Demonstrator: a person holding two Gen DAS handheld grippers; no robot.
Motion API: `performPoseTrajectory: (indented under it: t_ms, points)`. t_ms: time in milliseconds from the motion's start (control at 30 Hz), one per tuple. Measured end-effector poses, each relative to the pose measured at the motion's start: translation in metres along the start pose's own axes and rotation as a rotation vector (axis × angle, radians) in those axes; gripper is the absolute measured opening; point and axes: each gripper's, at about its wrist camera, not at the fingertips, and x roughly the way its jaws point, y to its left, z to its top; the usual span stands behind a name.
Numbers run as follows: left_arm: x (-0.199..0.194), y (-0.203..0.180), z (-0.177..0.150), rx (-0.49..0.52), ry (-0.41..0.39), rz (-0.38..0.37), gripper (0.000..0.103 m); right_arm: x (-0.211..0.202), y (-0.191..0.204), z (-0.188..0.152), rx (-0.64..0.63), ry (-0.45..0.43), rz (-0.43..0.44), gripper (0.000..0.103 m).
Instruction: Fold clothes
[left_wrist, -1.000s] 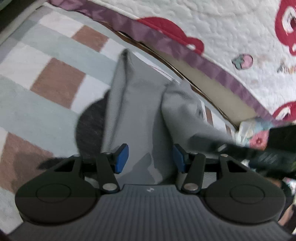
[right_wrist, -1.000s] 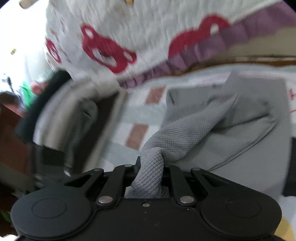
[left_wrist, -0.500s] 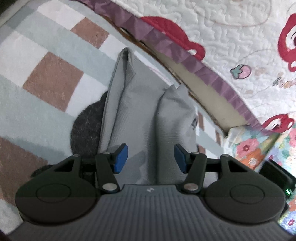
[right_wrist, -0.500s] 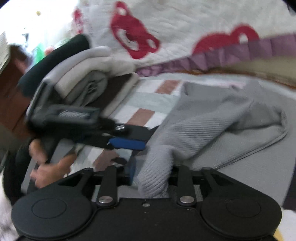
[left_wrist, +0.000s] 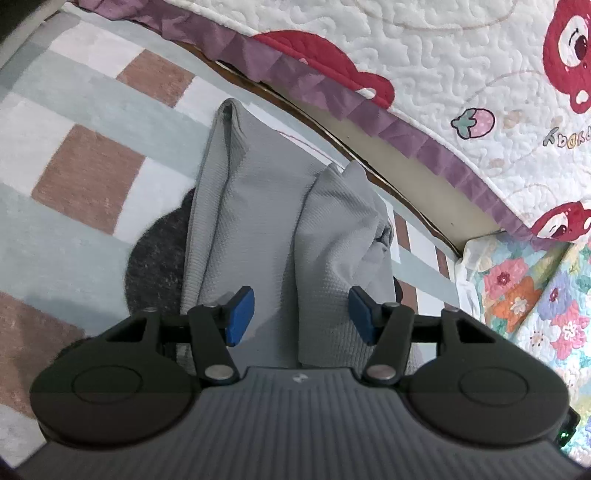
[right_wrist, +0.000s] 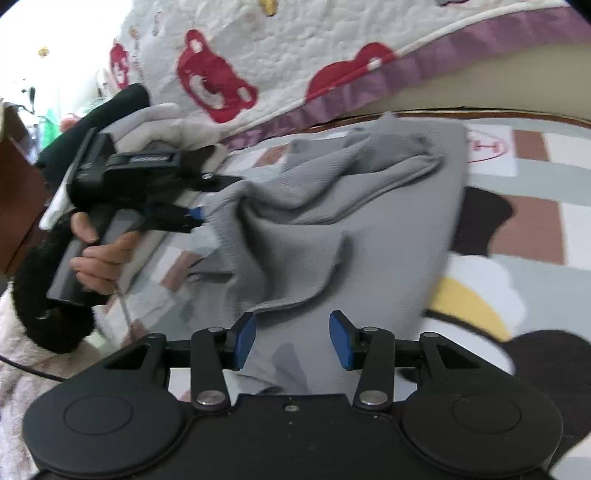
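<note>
A grey knit garment (left_wrist: 258, 221) lies rumpled and partly folded on the checked rug (left_wrist: 92, 177). My left gripper (left_wrist: 301, 314) is open, its blue pads (left_wrist: 242, 314) standing apart over the near end of the cloth without pressing on it. In the right wrist view the garment (right_wrist: 332, 221) spreads ahead, with a loose fold dropped across it. The jaws of my right gripper (right_wrist: 291, 338) are opening; the cloth lies under the gap and the pads do not touch it. My left gripper (right_wrist: 210, 197), held by a hand (right_wrist: 99, 254), sits at the garment's left edge.
A white quilt with red bears and a purple trim (left_wrist: 443, 74) hangs along the far side of the rug. A stack of folded clothes (right_wrist: 147, 118) sits behind the left hand. Floral fabric (left_wrist: 535, 295) lies at the right. The rug has dark round patches (left_wrist: 155, 258).
My right gripper let go of the grey fold it was shut on, spread its jaws and swung sideways. The fold dropped onto the garment. The left gripper widened slightly.
</note>
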Motion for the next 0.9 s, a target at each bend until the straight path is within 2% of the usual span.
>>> performPoseTrajectory:
  t_ms: [67, 233, 367, 400, 433, 500, 567, 633, 667, 733, 767, 800, 833, 900]
  points:
    - [-0.001, 0.001, -0.001, -0.007, -0.004, -0.017, 0.056, 0.011, 0.002, 0.001, 0.006, 0.016, 0.025, 0.05]
    - [-0.01, 0.004, -0.002, -0.044, -0.031, -0.083, 0.058, 0.039, 0.008, 0.004, 0.001, 0.039, -0.016, 0.053]
    - [-0.006, 0.003, -0.002, 0.002, -0.002, 0.02, 0.061, 0.054, 0.02, 0.002, -0.019, 0.008, -0.091, 0.054]
    - [-0.005, 0.003, -0.002, 0.016, 0.001, 0.046, 0.061, 0.055, 0.025, 0.002, -0.042, 0.009, -0.088, 0.054]
    - [-0.005, 0.005, -0.002, 0.01, 0.007, 0.044, 0.061, 0.057, 0.029, 0.001, -0.067, 0.011, -0.082, 0.054]
    - [-0.005, 0.012, -0.001, -0.043, 0.014, -0.018, 0.061, 0.06, 0.03, 0.004, -0.059, 0.02, -0.062, 0.054]
    - [-0.006, 0.015, -0.001, -0.07, 0.02, -0.053, 0.061, 0.057, 0.027, 0.009, -0.036, -0.026, -0.15, 0.055]
    - [-0.005, 0.015, -0.001, -0.065, 0.025, -0.053, 0.061, 0.051, 0.021, 0.014, 0.006, -0.088, -0.236, 0.059]
    - [-0.004, 0.015, -0.002, -0.064, 0.031, -0.057, 0.061, 0.049, 0.013, 0.017, 0.062, -0.108, -0.197, 0.059]
    - [-0.003, 0.017, -0.003, -0.098, 0.051, -0.104, 0.061, 0.051, -0.001, 0.019, 0.155, -0.09, -0.062, 0.059]
    - [-0.004, 0.019, -0.004, -0.13, 0.061, -0.141, 0.061, 0.054, 0.001, 0.019, 0.147, -0.089, -0.027, 0.058]
    - [-0.006, 0.021, -0.006, -0.159, 0.065, -0.167, 0.061, 0.056, 0.004, 0.019, 0.134, -0.089, 0.006, 0.054]
    - [-0.009, 0.022, -0.008, -0.187, 0.066, -0.186, 0.061, 0.057, 0.011, 0.02, 0.1, -0.093, 0.04, 0.042]
    - [-0.015, 0.019, -0.012, -0.175, 0.082, -0.161, 0.062, 0.058, 0.027, 0.021, 0.031, -0.097, 0.096, 0.028]
